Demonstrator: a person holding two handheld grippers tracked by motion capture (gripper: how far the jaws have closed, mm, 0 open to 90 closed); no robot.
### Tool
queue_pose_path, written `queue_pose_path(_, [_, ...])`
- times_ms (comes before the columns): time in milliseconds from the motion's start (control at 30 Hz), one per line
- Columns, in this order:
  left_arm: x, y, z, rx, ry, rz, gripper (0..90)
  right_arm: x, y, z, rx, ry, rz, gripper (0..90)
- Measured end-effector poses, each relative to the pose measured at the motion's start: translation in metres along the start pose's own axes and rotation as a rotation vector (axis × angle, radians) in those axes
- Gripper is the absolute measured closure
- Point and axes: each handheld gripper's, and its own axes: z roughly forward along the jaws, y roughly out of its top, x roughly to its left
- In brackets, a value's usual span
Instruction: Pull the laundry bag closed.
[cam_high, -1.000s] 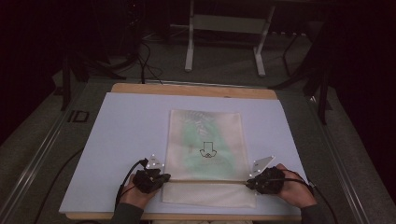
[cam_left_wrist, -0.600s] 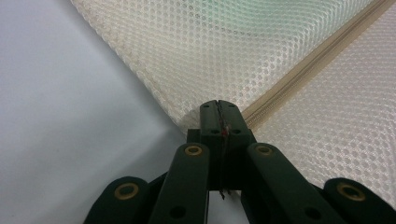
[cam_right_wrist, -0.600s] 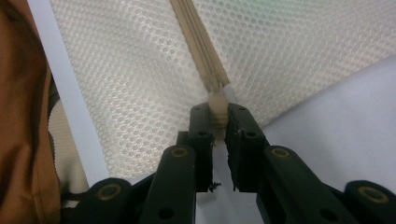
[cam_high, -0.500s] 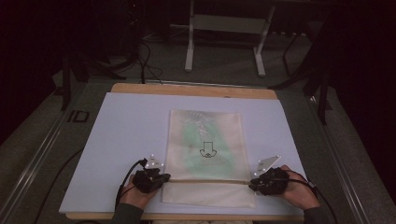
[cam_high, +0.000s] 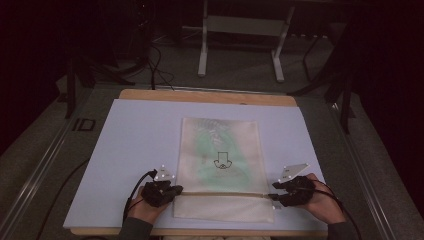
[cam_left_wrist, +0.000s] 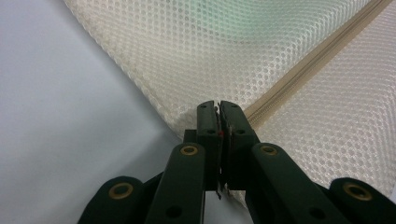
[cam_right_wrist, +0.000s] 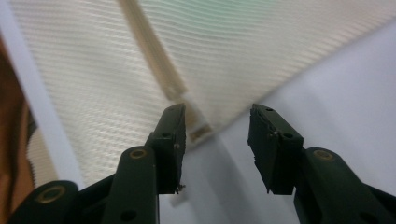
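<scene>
A cream mesh zip bag (cam_high: 220, 150) lies flat on the mat, with something green and a small dark print (cam_high: 222, 162) showing through it. Its zipper (cam_left_wrist: 303, 65) runs across near the front. My left gripper (cam_high: 177, 190) sits at the zipper's left end. Its jaws have just been opening a little, but in the left gripper view they (cam_left_wrist: 218, 107) still pinch the bag's mesh edge. My right gripper (cam_high: 272, 196) is at the zipper's right end. Its jaws (cam_right_wrist: 217, 121) have just been opening and stand apart, with the zipper pull (cam_right_wrist: 198, 128) loose between them, near one jaw.
The bag lies on a pale lavender mat (cam_high: 125, 140) that covers a wooden table (cam_high: 200, 95). Bare mat stretches to the left and right of the bag. A metal stand (cam_high: 240, 45) and cables stand on the dark floor beyond the table.
The right gripper's jaws have spread apart at the zipper's right end and the hand has shifted slightly right. The left gripper stays in place at the bag's left edge.
</scene>
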Motion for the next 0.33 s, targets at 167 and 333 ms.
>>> queue_pose_path(167, [0.0011, -0.0003, -0.0028, -0.019, 0.009, 0.001, 86.2, -0.0042, -0.0034, -0.0011, -0.003, -0.025, 0.032, 52.4])
queue_pose_path(333, [0.005, -0.0009, -0.0073, -0.039, 0.051, -0.002, 84.8, -0.0052, -0.0043, 0.0012, 0.007, -0.029, 0.036, 50.2])
